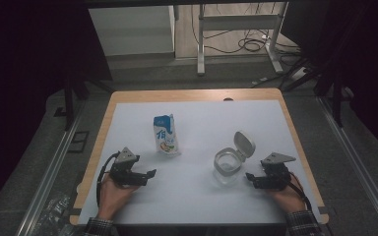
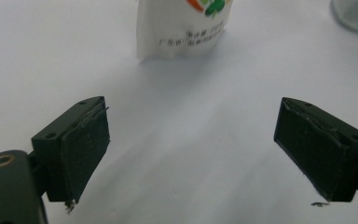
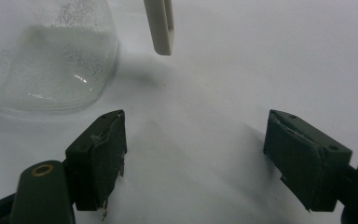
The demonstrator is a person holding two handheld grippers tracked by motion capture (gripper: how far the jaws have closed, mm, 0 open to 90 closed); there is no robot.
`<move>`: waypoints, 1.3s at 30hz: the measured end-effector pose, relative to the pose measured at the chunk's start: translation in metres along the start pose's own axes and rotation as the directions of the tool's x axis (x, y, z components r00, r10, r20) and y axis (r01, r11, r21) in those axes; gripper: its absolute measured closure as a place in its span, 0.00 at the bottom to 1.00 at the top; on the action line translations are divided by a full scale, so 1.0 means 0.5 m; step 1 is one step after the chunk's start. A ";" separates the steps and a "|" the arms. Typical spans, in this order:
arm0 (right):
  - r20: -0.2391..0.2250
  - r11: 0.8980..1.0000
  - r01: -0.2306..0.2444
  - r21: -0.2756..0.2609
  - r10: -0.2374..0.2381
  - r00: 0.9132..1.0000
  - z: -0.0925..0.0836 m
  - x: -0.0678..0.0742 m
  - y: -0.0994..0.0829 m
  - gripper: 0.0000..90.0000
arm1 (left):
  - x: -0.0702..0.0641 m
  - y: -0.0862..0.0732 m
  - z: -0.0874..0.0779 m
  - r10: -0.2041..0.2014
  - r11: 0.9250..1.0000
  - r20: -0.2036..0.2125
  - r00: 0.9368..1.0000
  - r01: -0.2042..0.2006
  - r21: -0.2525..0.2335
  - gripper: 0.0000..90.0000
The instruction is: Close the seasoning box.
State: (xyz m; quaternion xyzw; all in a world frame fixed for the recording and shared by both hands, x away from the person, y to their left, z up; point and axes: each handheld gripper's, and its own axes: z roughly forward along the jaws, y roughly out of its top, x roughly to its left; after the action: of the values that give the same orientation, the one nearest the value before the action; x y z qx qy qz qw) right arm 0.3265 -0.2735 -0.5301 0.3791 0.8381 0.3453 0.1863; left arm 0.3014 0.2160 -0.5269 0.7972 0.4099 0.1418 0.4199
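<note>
On the white-covered bench [image 1: 197, 196] stand two containers. To the left of centre is one upright pouch [image 1: 166, 134], white with a blue top and a printed picture near its base; it is sealed, so what it holds cannot be told. In the left gripper view its lower edge [image 2: 179, 32] stands ahead of the jaws, well apart from them. To the right of centre is one clear jar [image 1: 227, 166] with its white hinged lid [image 1: 244, 144] flipped up and back; in the right gripper view the jar [image 3: 51, 60] looks misted on the inside with a pale white layer low in it, though what that is cannot be told.

There are two tools, one in each hand. The left tool [image 1: 150, 174] rests low on the bench, below and left of the pouch, pointing right; its jaws stand wide apart with nothing between them but bare white surface [image 2: 191, 154]. The right tool [image 1: 250, 177] lies just beside the jar's right side, pointing left at it; its jaws also gape wide and grip nothing, the jar sitting ahead and to the left of them.

Nothing lies between the pouch and the left tool, or between the jar and the right tool. Beyond the bench are a grey floor, a metal frame leg [image 1: 201, 44] and loose cables [image 1: 251, 44].
</note>
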 end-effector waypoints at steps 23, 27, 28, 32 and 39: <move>-0.001 1.000 -0.004 0.001 0.004 1.000 0.000 0.000 0.000 0.23 | 0.039 0.097 0.007 0.034 0.993 0.059 0.998 -0.027 -0.111 0.27; -0.001 1.000 -0.004 0.001 0.004 1.000 0.000 0.000 0.000 0.23 | 0.050 0.113 0.010 0.026 0.992 0.090 0.996 -0.014 -0.128 0.32; -0.001 1.000 -0.004 0.001 0.004 1.000 0.000 0.000 0.000 0.23 | 0.052 0.117 0.011 0.023 0.991 0.103 0.994 -0.010 -0.131 0.33; -0.001 1.000 -0.005 -0.001 0.005 1.000 0.000 0.000 0.000 0.23 | 0.061 0.134 0.015 0.023 0.990 0.137 0.990 -0.003 -0.143 0.38; -0.001 1.000 -0.003 -0.002 0.003 1.000 0.001 0.000 0.000 0.23 | 0.069 0.155 0.020 0.041 0.984 0.171 0.984 -0.010 -0.176 0.45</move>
State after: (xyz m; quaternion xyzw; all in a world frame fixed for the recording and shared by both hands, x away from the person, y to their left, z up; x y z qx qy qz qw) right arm 0.3267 -0.2735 -0.5304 0.3799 0.8373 0.3466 0.1856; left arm 0.3701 0.2131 -0.4759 0.7721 0.3473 0.1121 0.5203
